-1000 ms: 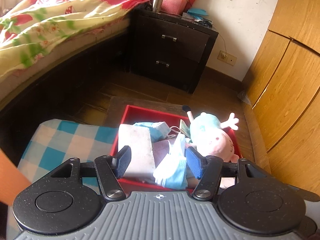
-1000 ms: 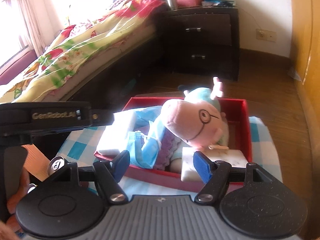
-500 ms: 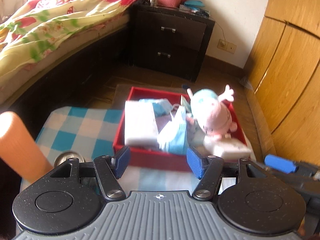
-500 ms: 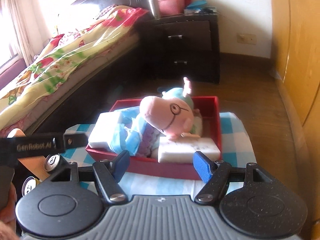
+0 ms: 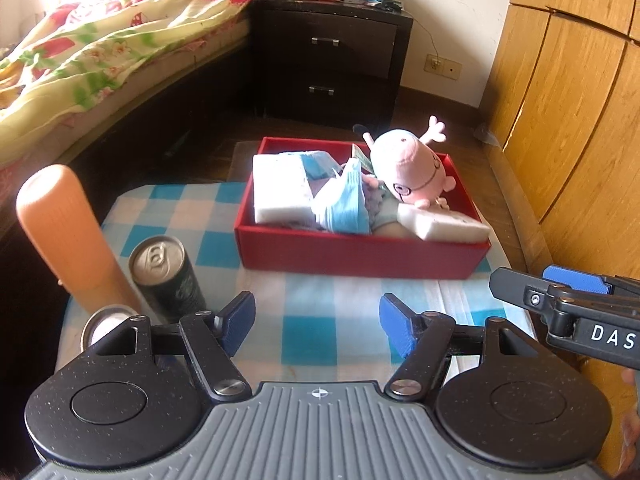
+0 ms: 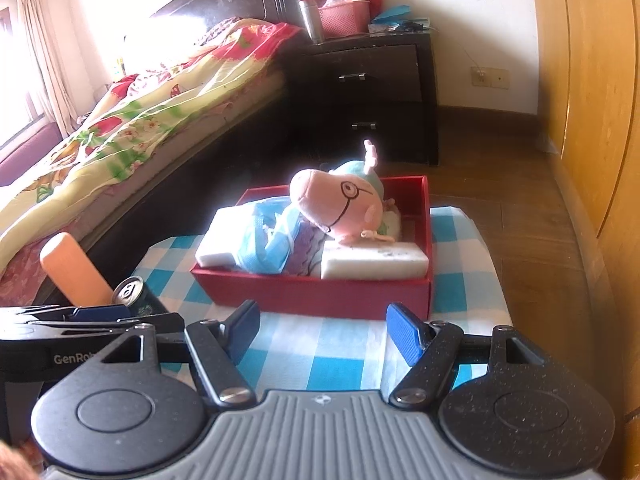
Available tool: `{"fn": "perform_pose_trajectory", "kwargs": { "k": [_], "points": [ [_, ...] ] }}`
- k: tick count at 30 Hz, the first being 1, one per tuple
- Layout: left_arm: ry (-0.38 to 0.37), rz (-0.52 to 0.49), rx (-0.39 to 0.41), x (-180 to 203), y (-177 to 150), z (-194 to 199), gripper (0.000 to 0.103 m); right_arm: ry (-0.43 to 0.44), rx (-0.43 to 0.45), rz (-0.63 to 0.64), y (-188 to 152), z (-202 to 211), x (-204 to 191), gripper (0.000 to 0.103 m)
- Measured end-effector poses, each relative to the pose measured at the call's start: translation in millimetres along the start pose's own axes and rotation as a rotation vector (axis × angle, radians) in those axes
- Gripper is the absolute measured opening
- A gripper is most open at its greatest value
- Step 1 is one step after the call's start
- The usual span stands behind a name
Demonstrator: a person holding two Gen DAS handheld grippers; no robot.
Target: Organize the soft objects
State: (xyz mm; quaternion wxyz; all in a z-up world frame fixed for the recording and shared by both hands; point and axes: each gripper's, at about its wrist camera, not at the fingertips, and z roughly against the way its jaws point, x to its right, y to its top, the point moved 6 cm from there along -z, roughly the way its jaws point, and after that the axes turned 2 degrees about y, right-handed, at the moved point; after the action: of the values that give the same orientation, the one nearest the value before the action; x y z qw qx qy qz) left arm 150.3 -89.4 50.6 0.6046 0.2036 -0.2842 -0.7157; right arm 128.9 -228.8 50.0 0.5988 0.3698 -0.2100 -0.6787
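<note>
A bed [image 5: 100,52] with a flowered quilt and a dark nightstand [image 5: 332,60] stand beyond a low surface under a blue-checked cloth [image 5: 192,208]. On the cloth sits a red box [image 5: 360,252] holding a pink pig plush [image 5: 408,168], two white sponge blocks [image 5: 280,188], and blue face masks [image 5: 344,204]. An orange cylinder [image 5: 60,232] and a drink can [image 5: 164,272] stand left of the box. The left gripper [image 5: 316,324] has just been opening, empty over the cloth; the right gripper [image 6: 322,334] is likewise parted, holding nothing.
</note>
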Motion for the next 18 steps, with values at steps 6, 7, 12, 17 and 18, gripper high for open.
{"fn": "perform_pose_trajectory", "kwargs": {
  "k": [6, 7, 12, 17, 18],
  "points": [
    [0.01, -0.02, 0.006, 0.7, -13.9, 12.8, 0.071, 0.024, -0.001, 0.007, -14.4, 12.9, -8.4, 0.049],
    [0.009, -0.023, 0.006, 1.1, -16.9, 15.0, 0.071, 0.028, 0.0, 0.009, -16.7, 14.7, -10.0, 0.049],
    [0.012, -0.042, 0.005, 2.2, -27.3, 23.0, 0.072, 0.041, 0.004, 0.015, -25.9, 24.0, -15.4, 0.049],
    [0.011, -0.039, 0.002, 1.3, -33.3, 26.6, 0.074, 0.047, 0.016, 0.006, -31.6, 33.1, -16.3, 0.049],
    [0.011, -0.037, 0.002, 1.1, -34.5, 27.3, 0.074, 0.05, 0.017, 0.005, -32.8, 34.3, -16.8, 0.049]
  ]
}}
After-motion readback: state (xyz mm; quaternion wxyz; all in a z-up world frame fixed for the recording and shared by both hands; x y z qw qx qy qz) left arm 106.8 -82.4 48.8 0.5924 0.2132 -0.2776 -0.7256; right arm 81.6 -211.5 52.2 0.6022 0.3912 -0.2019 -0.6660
